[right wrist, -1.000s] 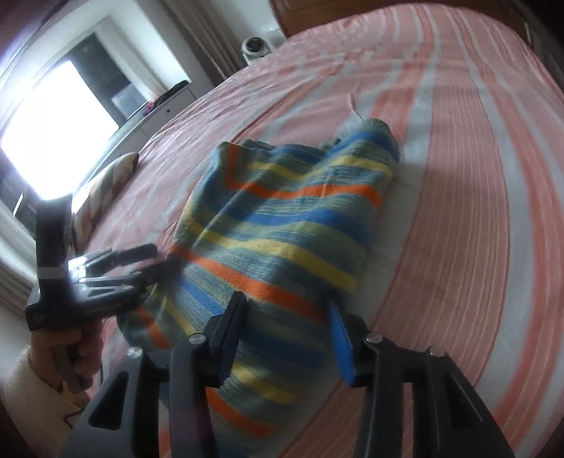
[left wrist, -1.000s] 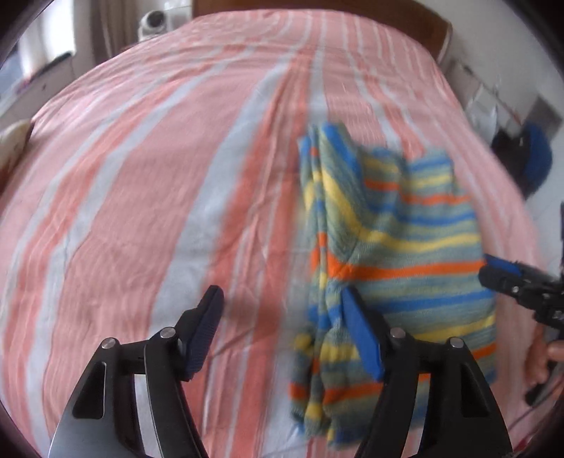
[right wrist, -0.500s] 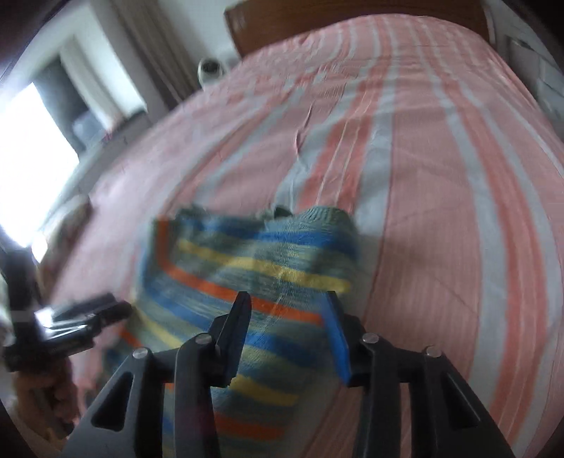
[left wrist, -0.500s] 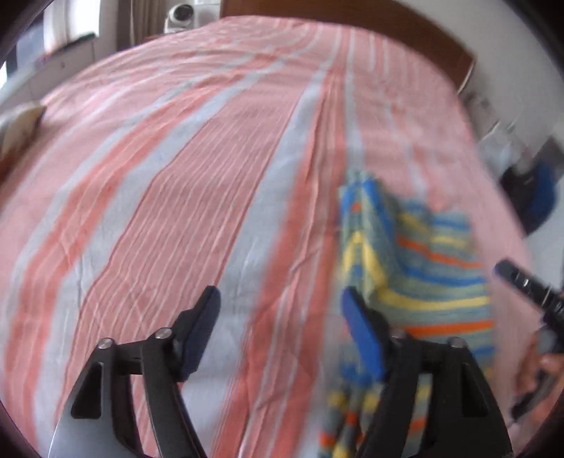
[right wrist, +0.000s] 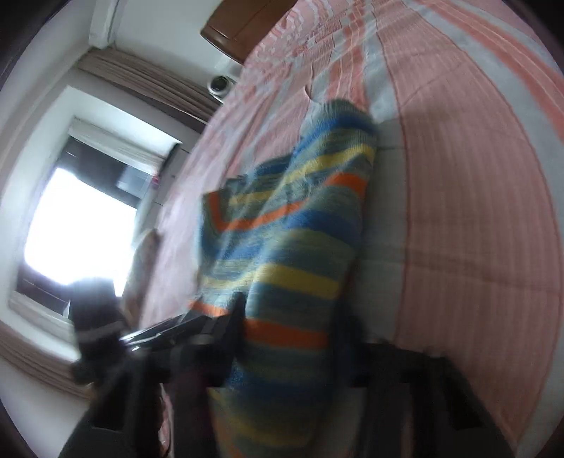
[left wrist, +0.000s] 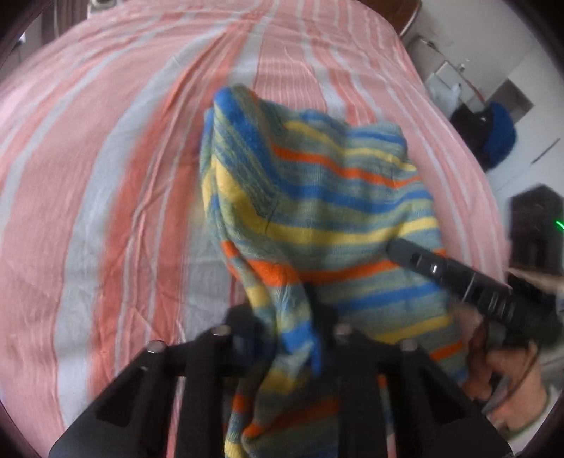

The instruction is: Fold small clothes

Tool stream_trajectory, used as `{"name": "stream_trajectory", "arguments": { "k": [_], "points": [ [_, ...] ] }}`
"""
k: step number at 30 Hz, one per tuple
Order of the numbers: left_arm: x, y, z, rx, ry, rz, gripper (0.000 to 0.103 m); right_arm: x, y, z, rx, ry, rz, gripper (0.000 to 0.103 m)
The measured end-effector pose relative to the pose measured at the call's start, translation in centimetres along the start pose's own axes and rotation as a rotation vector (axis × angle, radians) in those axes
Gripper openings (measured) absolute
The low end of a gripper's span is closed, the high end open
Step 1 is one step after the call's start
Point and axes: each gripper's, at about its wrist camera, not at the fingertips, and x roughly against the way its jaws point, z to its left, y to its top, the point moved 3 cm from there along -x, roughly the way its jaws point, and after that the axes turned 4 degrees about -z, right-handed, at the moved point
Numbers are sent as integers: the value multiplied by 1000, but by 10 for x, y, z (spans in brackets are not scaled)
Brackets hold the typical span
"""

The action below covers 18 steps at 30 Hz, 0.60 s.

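A small striped knit sweater (left wrist: 317,197), blue, yellow, orange and grey-green, is lifted off the bed at its near edge. My left gripper (left wrist: 285,317) is shut on the sweater's near left edge; cloth hangs between and over its fingers. My right gripper (right wrist: 289,327) is shut on the sweater (right wrist: 292,218) at the near right edge, and it also shows from the side in the left wrist view (left wrist: 458,278). The far end of the sweater still rests on the bedsheet. Both views are blurred.
The bed (left wrist: 105,176) has a pink, orange and grey striped sheet. A wooden headboard (right wrist: 243,24) is at the far end. A bright window (right wrist: 77,225) is on the left. Dark and blue items (left wrist: 493,137) lie off the bed's right side.
Both grippers were open beside the sweater; now each has shut on its near edge and raised it. The sweater has bunched and risen toward the cameras.
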Motion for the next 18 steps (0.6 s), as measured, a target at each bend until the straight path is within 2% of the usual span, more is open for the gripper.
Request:
{"name": "stream_trajectory", "arguments": {
  "k": [2,3,7,15,17,18],
  "points": [
    [7,2,0,27,-17,-27,15,5,-4,28,190,-134,-41,25],
    [14,2,0,31,-32,-50,15,8,-7,36,246,-169,-58,25],
    [40,6,-6,-14,-37,-128,15,29,-14,65,404,-234,-142,23],
    [86,29,-17,-44,-78,-234,16,71,9,93,428,-196,-286,23],
    [67,25,-16,-44,-51,-193,23,72,16,90,400,-184,-292,23],
    [58,20,-10,-41,-19,-167,32,67,18,84,374,-178,-271,23]
  ]
}}
